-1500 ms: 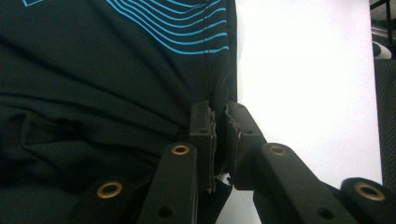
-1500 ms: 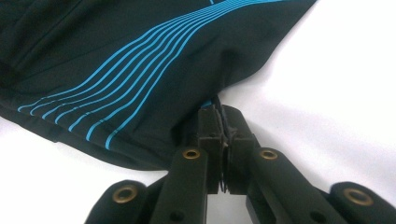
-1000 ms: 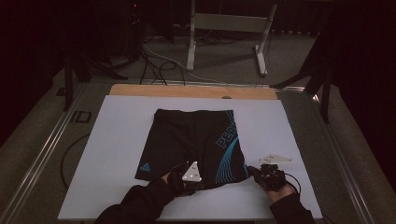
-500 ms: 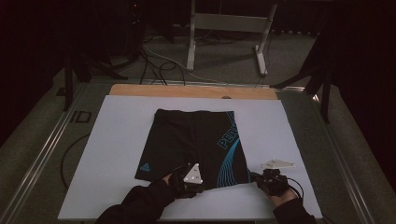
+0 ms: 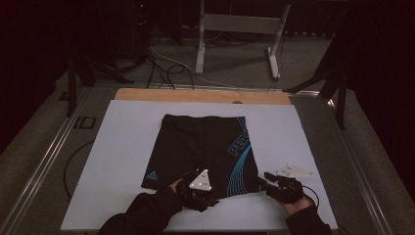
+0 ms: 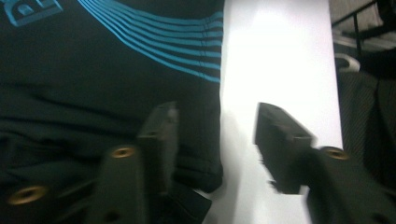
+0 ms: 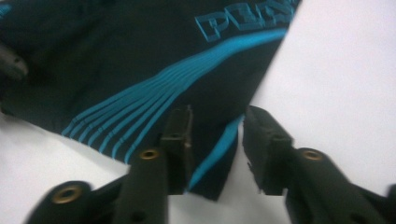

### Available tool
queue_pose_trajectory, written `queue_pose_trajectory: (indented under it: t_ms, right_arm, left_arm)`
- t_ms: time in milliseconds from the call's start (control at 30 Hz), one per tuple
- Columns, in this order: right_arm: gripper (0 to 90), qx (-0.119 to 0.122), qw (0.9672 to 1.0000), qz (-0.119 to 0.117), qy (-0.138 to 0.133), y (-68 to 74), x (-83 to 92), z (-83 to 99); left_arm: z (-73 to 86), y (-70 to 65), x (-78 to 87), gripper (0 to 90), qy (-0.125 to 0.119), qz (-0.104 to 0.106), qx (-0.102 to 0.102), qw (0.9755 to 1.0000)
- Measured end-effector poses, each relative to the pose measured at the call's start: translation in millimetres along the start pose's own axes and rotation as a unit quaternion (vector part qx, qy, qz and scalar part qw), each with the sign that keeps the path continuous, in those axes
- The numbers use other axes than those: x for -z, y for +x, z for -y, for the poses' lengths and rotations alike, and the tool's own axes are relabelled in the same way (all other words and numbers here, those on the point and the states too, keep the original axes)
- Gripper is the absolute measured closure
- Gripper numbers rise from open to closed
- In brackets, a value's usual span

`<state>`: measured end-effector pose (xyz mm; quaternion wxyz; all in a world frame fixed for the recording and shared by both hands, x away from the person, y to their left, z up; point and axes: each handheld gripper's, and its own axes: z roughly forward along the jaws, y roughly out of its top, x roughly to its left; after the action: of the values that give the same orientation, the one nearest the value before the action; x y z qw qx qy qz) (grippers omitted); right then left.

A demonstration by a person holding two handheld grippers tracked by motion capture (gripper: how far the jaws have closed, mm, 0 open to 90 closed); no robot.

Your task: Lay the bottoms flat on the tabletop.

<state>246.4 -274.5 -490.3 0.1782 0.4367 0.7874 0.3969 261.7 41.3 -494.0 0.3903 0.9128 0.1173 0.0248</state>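
Note:
Black shorts [image 5: 200,147] with blue stripes and lettering lie flat on the white board [image 5: 122,147]. My left gripper [image 5: 208,198] is at the middle of their near hem. Its jaws have just been opening and stand apart [image 6: 215,116], one over the fabric [image 6: 93,70] and one over the bare board, with the hem's edge between them. My right gripper [image 5: 262,178] is at the shorts' near right corner. Its jaws have also just been opening [image 7: 215,116], and the striped corner [image 7: 210,172] lies loose between them.
A wooden strip [image 5: 200,95] borders the board's far edge. Metal rails [image 5: 49,156] run along the table's sides. Beyond the table stand a metal frame [image 5: 235,29] and floor cables [image 5: 161,63]. White board shows to the left and right of the shorts.
Both hands stay at the shorts' near hem. The grey plate on the right gripper has dropped slightly toward the near edge. The shorts have not shifted.

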Motion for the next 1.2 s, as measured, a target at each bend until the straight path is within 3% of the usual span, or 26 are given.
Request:
queue_pose_trajectory:
  t_ms: [167,333,433,567,833,900,1067,1200]
  right_arm:
    - [31.4,0.006,0.9997,-0.013,-0.020,-0.2,-2.0,-7.0]
    - [16.6,0.012,0.9995,-0.020,-0.022,-3.9,-8.6,-9.2]
    - [9.4,0.017,0.9988,-0.040,-0.023,-6.9,-11.8,-8.7]
    - [8.8,0.024,0.9971,-0.061,-0.038,-7.2,-12.2,-8.0]
    - [8.9,0.040,0.9953,-0.061,-0.064,-6.9,-9.4,-8.0]
    - [8.9,0.043,0.9943,-0.071,-0.067,-7.1,-8.8,-8.3]
    - [8.9,0.061,0.9934,-0.065,-0.072,-6.8,-8.0,-7.6]
    - [8.9,0.061,0.9929,-0.071,-0.073,-8.3,-7.9,-6.2]
  left_arm:
    - [-4.2,5.9,11.8,24.1,-0.023,-0.004,0.014,0.9996]
    - [-5.1,15.7,24.9,13.4,-0.046,-0.014,0.031,0.9984]
    - [-4.6,21.7,31.2,4.8,-0.046,-0.019,0.045,0.9977]
    - [-1.1,27.7,38.4,0.4,-0.046,-0.028,0.057,0.9969]
    - [14.2,41.6,56.6,0.3,-0.049,-0.048,0.087,0.9938]
    - [20.6,45.2,62.9,0.3,-0.049,-0.055,0.094,0.9929]
    - [39.9,51.8,82.4,0.3,-0.068,-0.075,0.113,0.9885]
    - [56.7,55.1,100.2,0.3,-0.081,-0.096,0.127,0.9839]
